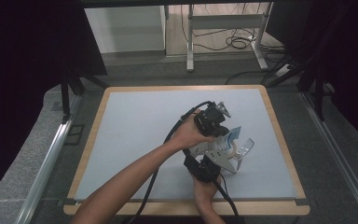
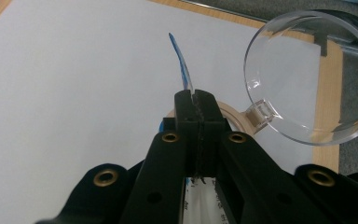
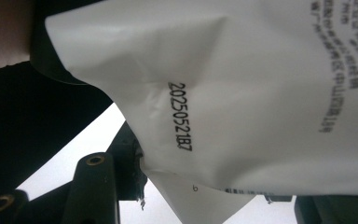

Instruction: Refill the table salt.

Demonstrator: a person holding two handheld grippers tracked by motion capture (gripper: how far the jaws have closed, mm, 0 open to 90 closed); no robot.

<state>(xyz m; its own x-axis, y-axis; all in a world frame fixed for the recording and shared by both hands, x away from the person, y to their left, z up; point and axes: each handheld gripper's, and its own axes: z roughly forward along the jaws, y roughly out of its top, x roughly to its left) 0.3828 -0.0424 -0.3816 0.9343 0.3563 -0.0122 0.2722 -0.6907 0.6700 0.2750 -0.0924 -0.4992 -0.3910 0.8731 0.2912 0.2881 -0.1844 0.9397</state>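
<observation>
A white packet point(image 1: 230, 136) with blue print hangs over the right half of the table point(image 1: 140, 121). My left gripper point(image 1: 221, 133) is shut on the packet's thin upper edge point(image 2: 182, 70); its jaws meet flat at the tip of the left gripper point(image 2: 196, 99). From below, my right gripper point(image 1: 230, 157) reaches under the packet. The packet's white back point(image 3: 242, 79), with a printed date code, covers the gap of the right gripper point(image 3: 223, 186). Those jaws stand wide apart and what they hold is hidden. A clear round plastic piece point(image 1: 245, 147) point(image 2: 307, 79) sits just right of the packet.
The table has a pale grey mat with a wooden rim point(image 1: 279, 135). Black cables point(image 1: 158, 163) trail from both grippers toward the front edge. Beyond the far edge are metal desk legs point(image 1: 190, 42) and floor cables.
</observation>
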